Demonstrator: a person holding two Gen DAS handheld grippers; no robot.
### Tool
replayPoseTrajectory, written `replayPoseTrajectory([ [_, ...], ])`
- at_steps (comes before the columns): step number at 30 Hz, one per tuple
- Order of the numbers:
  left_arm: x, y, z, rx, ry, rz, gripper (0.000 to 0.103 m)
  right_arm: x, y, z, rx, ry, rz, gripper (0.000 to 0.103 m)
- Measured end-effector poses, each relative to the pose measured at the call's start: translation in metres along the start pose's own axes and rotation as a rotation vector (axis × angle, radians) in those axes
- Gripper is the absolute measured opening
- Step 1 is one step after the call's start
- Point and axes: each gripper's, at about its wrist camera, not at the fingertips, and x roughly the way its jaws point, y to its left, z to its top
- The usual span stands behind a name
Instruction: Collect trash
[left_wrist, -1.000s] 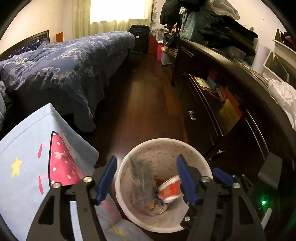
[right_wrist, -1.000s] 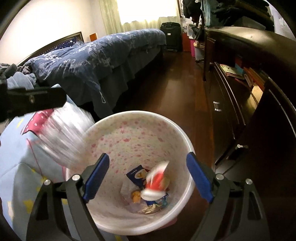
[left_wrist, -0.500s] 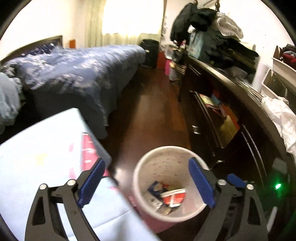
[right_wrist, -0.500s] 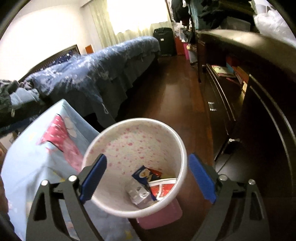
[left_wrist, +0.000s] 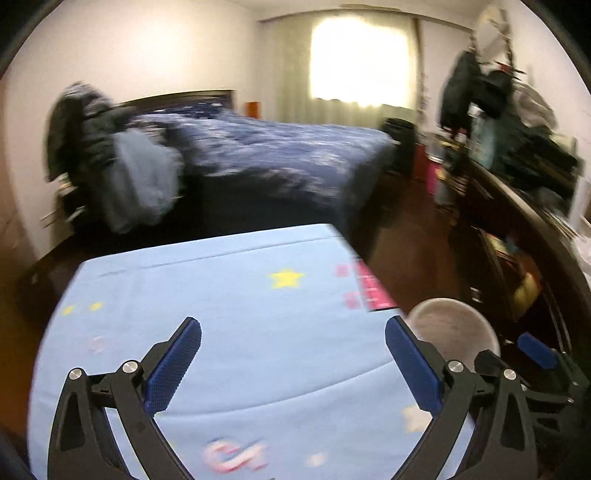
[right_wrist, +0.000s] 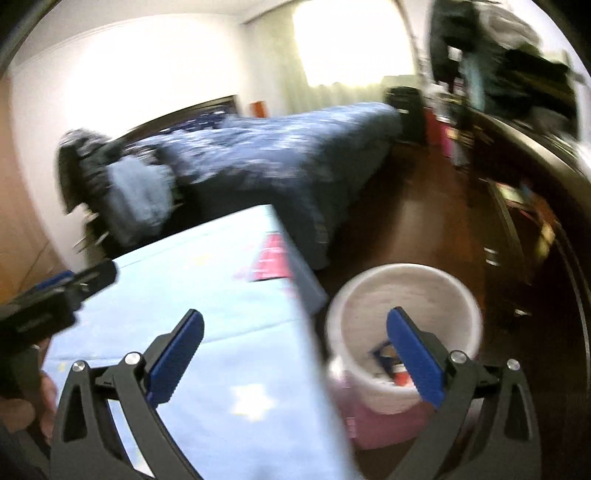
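A white trash bin with pink speckles stands on the dark floor beside a light blue cloth-covered surface. Wrappers lie in its bottom. It also shows at the lower right of the left wrist view. My right gripper is open and empty, over the cloth's edge and the bin. My left gripper is open and empty above the blue cloth. The left gripper's body also shows at the left of the right wrist view. Both views are blurred.
A bed with a dark blue quilt lies beyond the cloth. A dark wooden dresser piled with clothes runs along the right. A black suitcase stands by the bright window. Clothes hang on a chair at the left.
Both grippers have lifted and swung left, away from the bin and over the blue cloth. The falling wrapper has landed in the bin. Both grippers stay open.
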Motion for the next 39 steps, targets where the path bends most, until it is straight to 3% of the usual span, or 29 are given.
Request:
replayPoseTrajectory([
  [6, -0.037, 0.063, -0.018, -0.068, -0.031, 0.157, 0.099, -0.004, 0.076, -0.004, -0.088, 0.019, 0.115, 0.099],
  [16, -0.083, 0.128, -0.038, -0.165, -0.077, 0.212, 0.099, -0.013, 0.154, -0.018, -0.211, 0.046, 0.172, 0.099],
  [29, -0.110, 0.161, -0.058, -0.234, -0.119, 0.228, 0.099, -0.019, 0.189, -0.035, -0.303, 0.060, 0.189, 0.099],
  [39, -0.117, 0.157, -0.059, -0.235, -0.130, 0.222, 0.099, -0.021, 0.186, -0.035, -0.314, 0.047, 0.171, 0.099],
])
